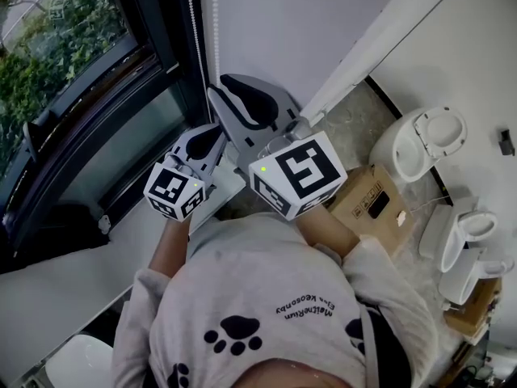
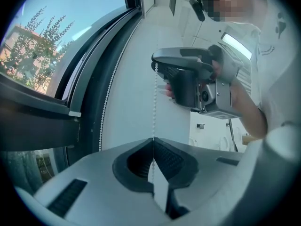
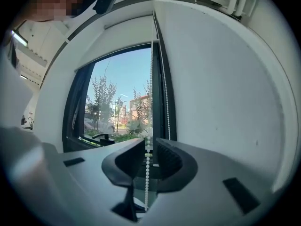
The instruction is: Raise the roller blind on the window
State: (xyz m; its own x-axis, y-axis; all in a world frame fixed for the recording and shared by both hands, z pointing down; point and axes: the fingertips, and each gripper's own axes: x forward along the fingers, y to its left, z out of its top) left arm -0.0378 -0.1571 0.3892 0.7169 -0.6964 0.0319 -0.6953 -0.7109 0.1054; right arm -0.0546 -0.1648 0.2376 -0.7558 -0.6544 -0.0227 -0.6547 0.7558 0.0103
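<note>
I count one window (image 1: 73, 71) at the upper left of the head view. Just right of its dark frame, two strands of bead chain (image 1: 191, 23) run up top centre. My left gripper (image 2: 152, 140) is pinched tight on one strand. My right gripper (image 3: 149, 147), further up, has its jaws apart, with a strand hanging loose in the gap. One cardboard box (image 1: 376, 204) sits lower right.

The bead chain (image 3: 146, 175) runs between the right gripper (image 3: 149, 143) jaws, window (image 3: 117, 102) beyond them; the left gripper (image 2: 153, 142) jaws sit lower on it.
</note>
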